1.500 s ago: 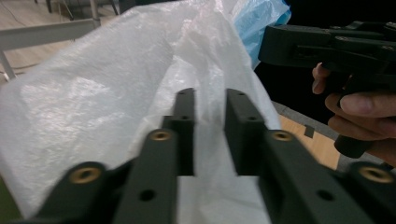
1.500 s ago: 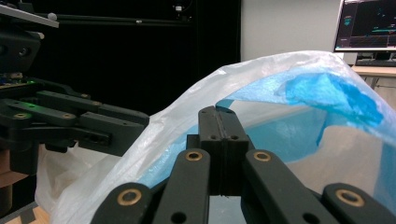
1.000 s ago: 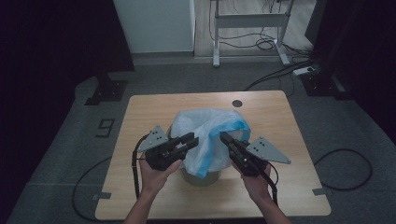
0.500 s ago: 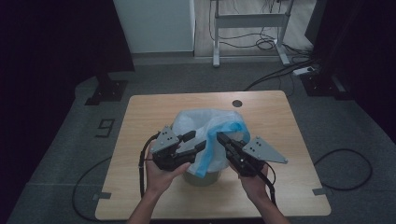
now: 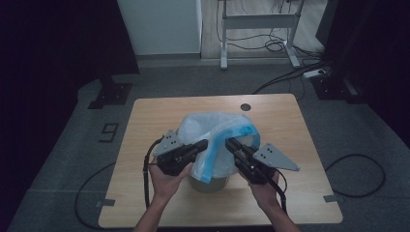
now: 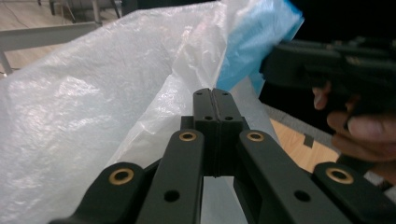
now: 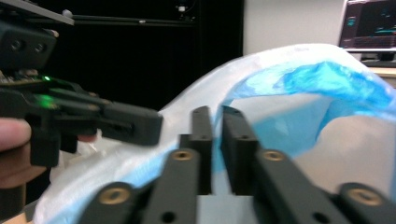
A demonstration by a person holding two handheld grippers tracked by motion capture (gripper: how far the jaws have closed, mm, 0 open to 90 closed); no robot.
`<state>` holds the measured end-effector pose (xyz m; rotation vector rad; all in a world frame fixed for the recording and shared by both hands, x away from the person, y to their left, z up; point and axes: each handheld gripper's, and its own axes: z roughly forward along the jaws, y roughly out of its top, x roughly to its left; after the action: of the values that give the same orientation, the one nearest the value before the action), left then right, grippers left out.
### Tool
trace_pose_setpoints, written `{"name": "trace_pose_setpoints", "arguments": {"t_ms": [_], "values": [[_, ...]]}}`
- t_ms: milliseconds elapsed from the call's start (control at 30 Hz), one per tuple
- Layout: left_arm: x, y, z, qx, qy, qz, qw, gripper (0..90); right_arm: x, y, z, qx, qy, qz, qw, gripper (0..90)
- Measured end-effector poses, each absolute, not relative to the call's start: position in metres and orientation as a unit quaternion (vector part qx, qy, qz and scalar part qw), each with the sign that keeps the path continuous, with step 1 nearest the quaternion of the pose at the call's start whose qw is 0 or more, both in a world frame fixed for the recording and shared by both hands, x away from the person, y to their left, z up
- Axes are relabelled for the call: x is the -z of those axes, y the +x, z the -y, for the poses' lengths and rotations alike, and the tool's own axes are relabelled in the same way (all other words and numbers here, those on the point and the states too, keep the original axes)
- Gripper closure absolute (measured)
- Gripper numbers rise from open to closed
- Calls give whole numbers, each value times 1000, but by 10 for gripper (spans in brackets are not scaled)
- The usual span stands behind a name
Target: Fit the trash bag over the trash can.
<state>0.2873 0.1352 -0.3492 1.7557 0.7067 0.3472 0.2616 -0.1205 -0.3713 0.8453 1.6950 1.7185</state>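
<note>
Barely shifted since a second ago, both hands, near the middle of the table [image 5: 145, 116]; changed at the jaws instead. Left gripper [image 6: 215, 95] just closing, now pressed together on a fold of the white plastic bag [image 5: 212, 126], with film running out from between the tips; right gripper [image 7: 215, 114] just opening, now a narrow slot apart around the bag's blue hem [image 5: 241, 131], seemingly loose rather than pinched, though too blurred to swear to. Bag billowed up over the olive bin [image 5: 209, 183] at the near middle of the table, between the two grippers; hem sagging down the near side in a blue strip. Done so far, by the look of it: bag dropped into the bin and mouth partly spread. Left to do: hem pulled out and down around the rim on every side; rim itself hidden under film, so hard to say how much is already wrapped. Likely next: fresh grip by the right, then a stretch outward against the left's hold.
</note>
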Motion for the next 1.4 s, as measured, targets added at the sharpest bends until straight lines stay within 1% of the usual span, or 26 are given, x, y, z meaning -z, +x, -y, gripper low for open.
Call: {"name": "trace_pose_setpoints", "arguments": {"t_ms": [133,233,567,700,733,767,833,900,967,1067,1233,1400], "values": [[348,287,-144,-133,736,-307,589,897,381,253,125,-642,320,-634,289,711],[347,287,-149,-123,730,-309,597,897,388,251,129,-636,325,-636,294,695],[347,285,-150,-116,730,-304,601,897,380,267,137,-638,351,-620,292,632],[348,285,-150,-114,732,-303,600,897,379,275,135,-642,366,-612,280,610],[348,286,-150,-113,732,-304,599,897,378,277,134,-646,374,-607,271,609],[349,286,-150,-113,732,-305,599,897,377,279,134,-652,377,-603,264,614],[350,287,-150,-112,733,-306,597,897,375,282,133,-658,378,-599,254,668],[350,289,-151,-110,732,-308,597,897,373,285,132,-663,379,-596,249,771],[351,290,-152,-104,727,-310,603,897,372,286,133,-662,378,-596,253,889],[351,296,-158,-85,710,-319,622,897,372,285,135,-658,374,-603,253,892],[351,303,-164,-73,688,-329,643,897,377,276,143,-647,358,-621,261,892],[349,304,-167,-79,678,-334,650,897,382,270,152,-635,346,-636,269,892]]}}
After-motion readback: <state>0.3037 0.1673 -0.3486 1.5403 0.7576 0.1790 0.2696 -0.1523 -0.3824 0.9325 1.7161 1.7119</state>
